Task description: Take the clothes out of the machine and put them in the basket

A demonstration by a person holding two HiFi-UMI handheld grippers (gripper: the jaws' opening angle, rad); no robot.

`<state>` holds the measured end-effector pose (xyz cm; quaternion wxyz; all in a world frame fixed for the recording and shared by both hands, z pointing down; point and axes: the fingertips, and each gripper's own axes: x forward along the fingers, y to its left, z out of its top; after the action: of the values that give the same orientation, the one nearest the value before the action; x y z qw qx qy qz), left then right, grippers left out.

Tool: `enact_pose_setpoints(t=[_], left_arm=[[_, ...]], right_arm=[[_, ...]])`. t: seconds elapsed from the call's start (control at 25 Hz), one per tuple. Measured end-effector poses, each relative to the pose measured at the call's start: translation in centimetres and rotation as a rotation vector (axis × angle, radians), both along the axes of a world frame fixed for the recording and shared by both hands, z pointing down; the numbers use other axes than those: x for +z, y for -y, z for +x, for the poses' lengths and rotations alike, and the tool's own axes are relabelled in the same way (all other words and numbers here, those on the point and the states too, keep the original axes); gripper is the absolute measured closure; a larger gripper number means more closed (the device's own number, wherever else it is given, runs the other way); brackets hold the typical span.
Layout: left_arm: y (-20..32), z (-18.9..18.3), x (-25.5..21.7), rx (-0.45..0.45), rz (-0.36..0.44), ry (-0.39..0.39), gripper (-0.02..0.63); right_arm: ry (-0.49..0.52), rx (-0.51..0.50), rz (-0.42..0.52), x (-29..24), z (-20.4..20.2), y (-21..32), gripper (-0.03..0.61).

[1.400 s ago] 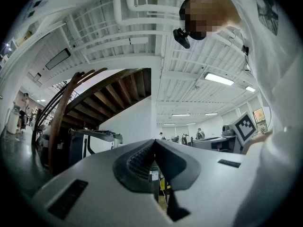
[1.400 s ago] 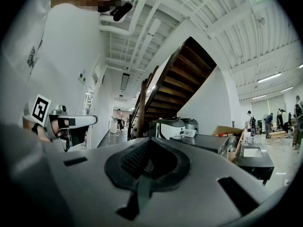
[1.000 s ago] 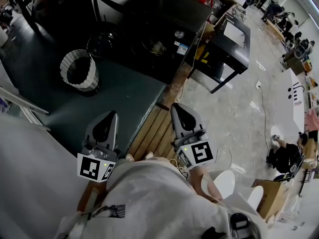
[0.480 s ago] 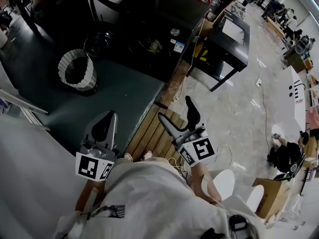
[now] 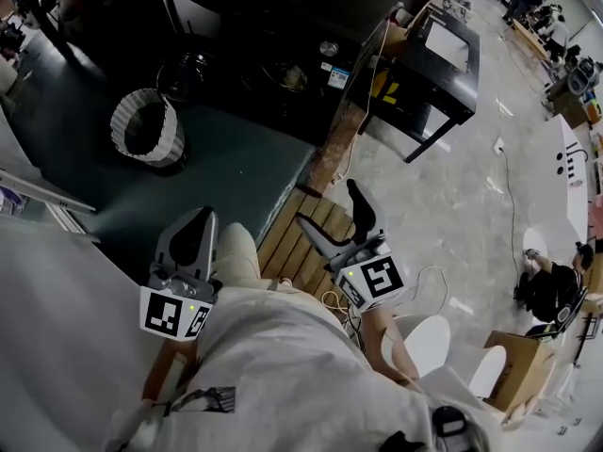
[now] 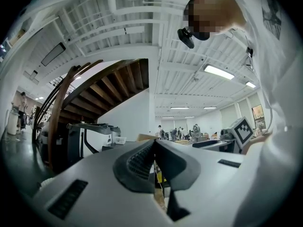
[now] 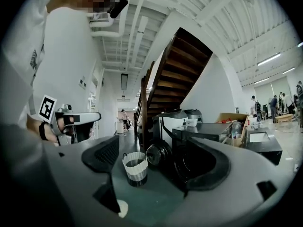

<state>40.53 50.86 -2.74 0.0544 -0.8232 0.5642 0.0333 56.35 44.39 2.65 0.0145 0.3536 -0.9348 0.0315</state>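
A black front-loading machine (image 5: 301,36) stands at the far end of the dark mat, its round door (image 5: 182,73) swung open to the left. Something pale (image 5: 287,76) shows inside the drum. A striped white basket (image 5: 146,130) stands on the mat left of the door; in the right gripper view the basket (image 7: 134,166) is framed between my jaws, with the door (image 7: 159,154) and the drum opening (image 7: 201,162) beside it. My left gripper (image 5: 201,217) is shut and empty. My right gripper (image 5: 328,205) is open; its jaws have just been opening with nothing between them. Both are well short of the machine.
A black low table (image 5: 438,59) stands right of the machine. Wooden slats (image 5: 292,248) border the dark mat (image 5: 217,177) under my grippers. A cable (image 5: 504,196) runs across the pale floor. A wooden staircase (image 7: 170,74) rises behind the machine. People sit far right.
My right gripper went from shut to wide open. Both grippers drifted slightly toward the mat, and my knee now shows beside the left gripper.
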Motion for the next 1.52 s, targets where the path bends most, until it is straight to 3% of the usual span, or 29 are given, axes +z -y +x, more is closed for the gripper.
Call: enact_pose_setpoints(t=[0.2, 0.48, 0.64, 0.88, 1.08, 1.28, 1.44, 1.52], left_arm=[[2.4, -0.8, -0.8, -0.011, 0.017, 0.029, 0.600], [10.3, -4.4, 3.3, 0.010, -0.081, -0.022, 0.600], [18.9, -8.5, 5.5, 0.035, -0.134, -0.029, 0.600], [35.2, -18.8, 7.8, 0.087, -0.224, -0.021, 0.600], [48.8, -24.6, 6.9, 0.215, -0.212, 0.072, 0.600], [58.0, -23.0, 3.1, 0.283, -0.125, 0.068, 0.600], [60.1, -19.4, 1.4, 0.314, -0.129, -0.004, 0.600], [60.0, -18.3, 2.5, 0.315, -0.146, 0.008, 0.600]], right_arm=[[0.006, 0.005, -0.006, 0.4, -0.1, 2.4, 0.149], [-0.034, 0.030, -0.064, 3.0, -3.4, 9.8, 0.150], [-0.065, 0.047, -0.135, 6.0, -7.6, 17.4, 0.150], [-0.140, 0.079, -0.251, 8.3, -17.1, 32.9, 0.150], [-0.168, 0.142, -0.326, 7.7, -22.3, 41.3, 0.150], [-0.176, 0.158, -0.318, 5.7, -24.0, 45.9, 0.150], [-0.161, 0.141, -0.312, 5.7, -22.7, 47.6, 0.150], [-0.164, 0.122, -0.350, 7.7, -22.0, 48.0, 0.150]])
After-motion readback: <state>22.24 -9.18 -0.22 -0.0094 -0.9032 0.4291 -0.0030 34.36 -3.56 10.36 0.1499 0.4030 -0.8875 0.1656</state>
